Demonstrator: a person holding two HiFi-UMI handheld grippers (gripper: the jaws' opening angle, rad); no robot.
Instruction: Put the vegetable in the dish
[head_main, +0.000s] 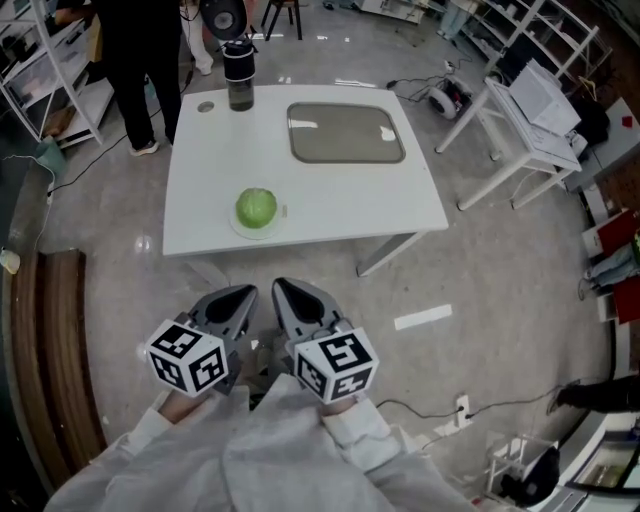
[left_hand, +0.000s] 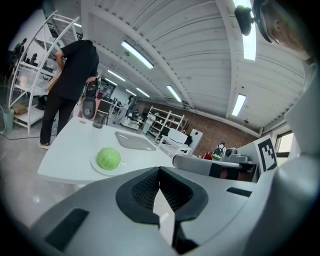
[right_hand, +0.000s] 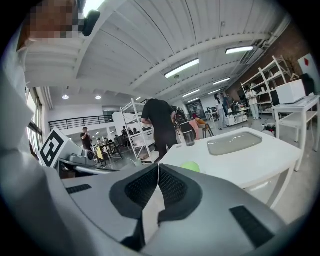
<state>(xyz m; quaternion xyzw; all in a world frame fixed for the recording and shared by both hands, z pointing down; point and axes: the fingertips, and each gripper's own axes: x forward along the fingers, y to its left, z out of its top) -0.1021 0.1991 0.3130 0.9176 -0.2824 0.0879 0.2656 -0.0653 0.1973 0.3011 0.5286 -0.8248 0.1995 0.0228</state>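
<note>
A round green cabbage (head_main: 256, 207) rests on a small white dish (head_main: 276, 222) near the front edge of a white table (head_main: 330, 195). The cabbage (left_hand: 108, 158) also shows in the left gripper view on the dish (left_hand: 98, 165), and in the right gripper view as a green cabbage (right_hand: 190, 166) just over the jaws. Both grippers are held close to my body, short of the table and well back from the dish. My left gripper (head_main: 236, 298) is shut and empty, as is my right gripper (head_main: 292, 295). Their tips touch in the gripper views.
A grey tray (head_main: 346, 132) lies at the table's far right, and a dark tumbler (head_main: 240, 75) stands at its far edge. A person in black (head_main: 140, 60) stands beyond the far left corner. A white rack (head_main: 525, 130) stands to the right, with cables on the floor.
</note>
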